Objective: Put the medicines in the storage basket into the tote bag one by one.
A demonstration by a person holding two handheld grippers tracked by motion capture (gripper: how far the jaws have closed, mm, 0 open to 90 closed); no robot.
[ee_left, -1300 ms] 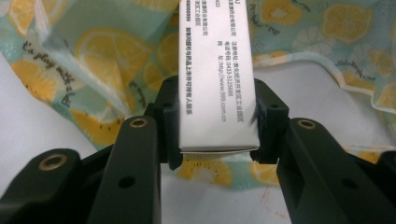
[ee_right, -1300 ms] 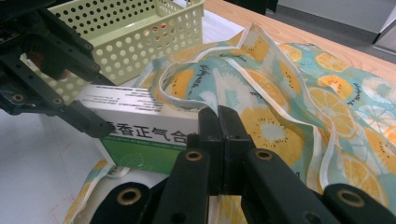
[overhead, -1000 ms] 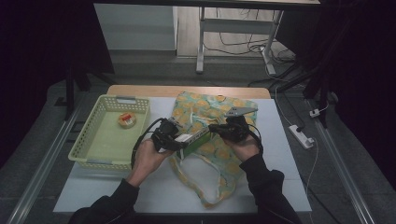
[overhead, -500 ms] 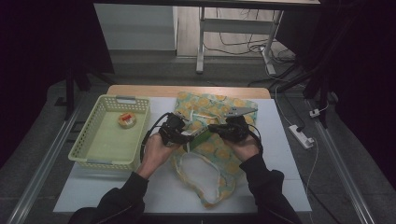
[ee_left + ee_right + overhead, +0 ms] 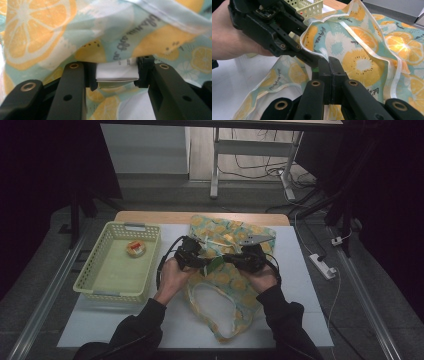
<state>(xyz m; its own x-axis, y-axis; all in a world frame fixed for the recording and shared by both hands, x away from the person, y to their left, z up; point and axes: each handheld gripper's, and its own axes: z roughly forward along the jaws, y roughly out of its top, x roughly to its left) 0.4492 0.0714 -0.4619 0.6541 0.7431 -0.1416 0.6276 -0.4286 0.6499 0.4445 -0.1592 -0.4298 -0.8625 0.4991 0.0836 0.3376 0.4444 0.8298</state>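
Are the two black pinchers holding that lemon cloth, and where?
Yes. The right gripper is shut on the white-trimmed edge of the lemon-print cloth. The left gripper pinches a folded white label at the cloth's edge.

Bare white tabletop (image 5: 115, 325) lies open along the lower left of the high view, and another clear strip runs down the right side past the fabric. The pale yellow slatted plastic basket (image 5: 95, 287) blocks the left of the frame, a small orange-and-white object (image 5: 135, 248) inside near its far end. The lemon-printed teal fabric apron (image 5: 225, 315) covers the centre, where both black grippers meet close together, leaving almost no gap between them.
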